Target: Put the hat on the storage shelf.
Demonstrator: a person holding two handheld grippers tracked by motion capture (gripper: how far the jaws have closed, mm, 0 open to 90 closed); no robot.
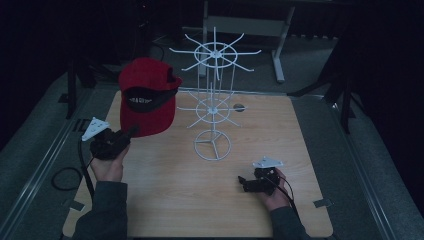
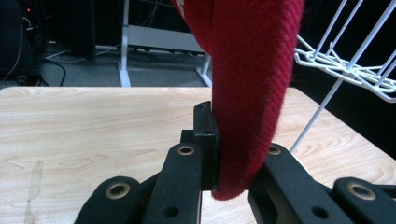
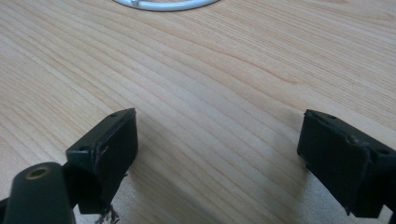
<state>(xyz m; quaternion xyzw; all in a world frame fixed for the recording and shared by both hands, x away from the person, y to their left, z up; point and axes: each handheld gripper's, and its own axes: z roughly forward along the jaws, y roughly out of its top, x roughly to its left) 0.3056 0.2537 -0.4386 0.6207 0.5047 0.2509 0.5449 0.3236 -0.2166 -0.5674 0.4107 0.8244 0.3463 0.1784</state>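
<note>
A red cap (image 1: pixel 147 97) with a dark inner band hangs above the table's left side, left of the white wire rack (image 1: pixel 214 100). My left gripper (image 1: pixel 131 132) is shut on the cap's lower edge. In the left gripper view the red fabric (image 2: pixel 252 93) is pinched between the two black jaws of the left gripper (image 2: pixel 240 149), with the rack's arms (image 2: pixel 345 65) at the right. My right gripper (image 1: pixel 242 182) rests low over the table's front right, open and with nothing in it. In the right gripper view its jaws (image 3: pixel 217 149) stand wide apart over bare wood, and the rack's base ring (image 3: pixel 163 4) lies ahead.
The wooden table (image 1: pixel 260 125) has a small round hole (image 1: pixel 239 107) behind the rack. A grey metal frame (image 1: pixel 277 45) stands on the floor beyond the table. A black cable (image 1: pixel 65 177) loops off the table's left edge.
</note>
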